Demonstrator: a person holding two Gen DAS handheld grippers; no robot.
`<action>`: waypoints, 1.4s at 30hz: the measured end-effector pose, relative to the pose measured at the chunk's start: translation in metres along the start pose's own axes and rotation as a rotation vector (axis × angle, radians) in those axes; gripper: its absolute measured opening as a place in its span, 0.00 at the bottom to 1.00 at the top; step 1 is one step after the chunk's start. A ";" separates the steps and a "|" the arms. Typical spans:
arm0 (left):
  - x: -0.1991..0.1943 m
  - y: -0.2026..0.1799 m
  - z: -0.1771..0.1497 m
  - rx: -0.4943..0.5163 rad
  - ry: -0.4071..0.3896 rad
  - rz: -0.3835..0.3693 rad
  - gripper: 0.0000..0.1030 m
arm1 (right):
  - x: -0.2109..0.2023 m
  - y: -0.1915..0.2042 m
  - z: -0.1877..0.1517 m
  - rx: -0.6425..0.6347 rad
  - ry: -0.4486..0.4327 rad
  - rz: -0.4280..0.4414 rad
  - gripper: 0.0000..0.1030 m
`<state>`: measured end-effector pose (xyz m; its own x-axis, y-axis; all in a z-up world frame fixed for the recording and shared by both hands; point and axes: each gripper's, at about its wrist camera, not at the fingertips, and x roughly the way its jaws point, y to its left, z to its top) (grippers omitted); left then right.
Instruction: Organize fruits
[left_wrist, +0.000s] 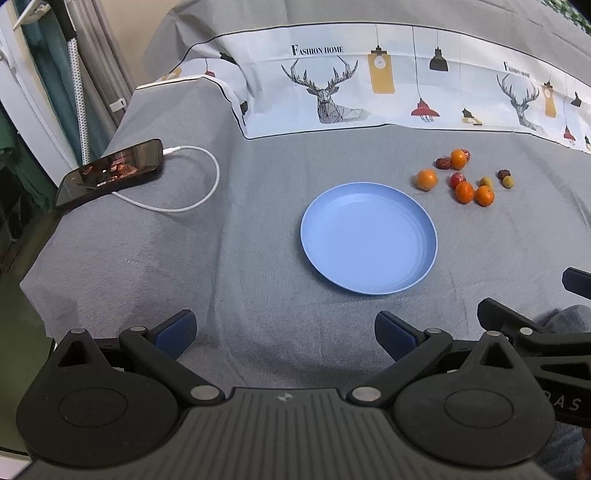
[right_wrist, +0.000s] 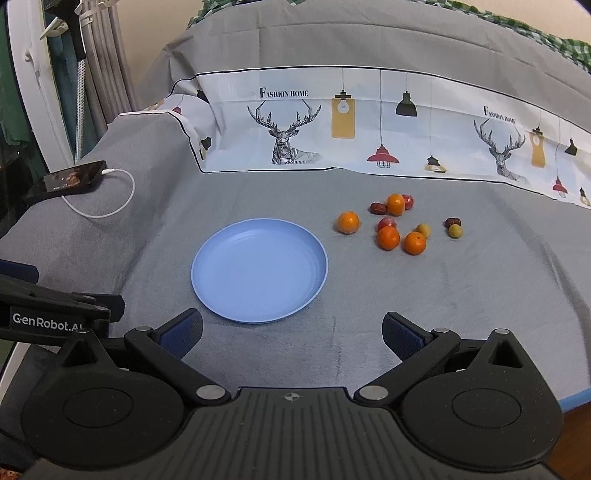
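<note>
An empty blue plate (left_wrist: 369, 238) (right_wrist: 258, 271) lies on the grey cloth. To its far right lies a loose cluster of small fruits: several oranges (left_wrist: 426, 179) (right_wrist: 347, 222), red fruits (left_wrist: 457, 180) (right_wrist: 386, 223), dark dates (left_wrist: 443, 163) (right_wrist: 378, 208) and yellow-green ones (left_wrist: 508, 181) (right_wrist: 455, 231). My left gripper (left_wrist: 286, 334) is open and empty, near the front edge, below and left of the plate. My right gripper (right_wrist: 291, 334) is open and empty, just in front of the plate. The right gripper's fingers (left_wrist: 517, 325) show at the right of the left wrist view.
A black phone (left_wrist: 110, 171) (right_wrist: 72, 179) with a white charging cable (left_wrist: 192, 184) lies at the far left. A printed deer-and-lamp cloth (left_wrist: 369, 81) rises at the back. The table drops off at the left edge; curtains hang beyond.
</note>
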<state>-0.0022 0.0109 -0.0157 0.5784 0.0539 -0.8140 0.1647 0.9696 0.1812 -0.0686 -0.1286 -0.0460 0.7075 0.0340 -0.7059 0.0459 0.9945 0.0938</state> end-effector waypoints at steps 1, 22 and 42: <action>0.002 -0.002 0.002 0.004 0.006 -0.001 1.00 | 0.001 -0.001 -0.001 0.004 -0.002 0.002 1.00; 0.101 -0.101 0.120 0.171 0.025 -0.137 1.00 | 0.114 -0.125 0.012 0.251 -0.066 -0.343 1.00; 0.321 -0.222 0.203 0.439 0.156 -0.299 1.00 | 0.282 -0.185 0.032 0.179 -0.079 -0.350 0.99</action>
<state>0.3088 -0.2358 -0.2054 0.3358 -0.1416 -0.9312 0.6404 0.7593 0.1155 0.1449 -0.3065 -0.2396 0.6794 -0.3182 -0.6612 0.4105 0.9117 -0.0170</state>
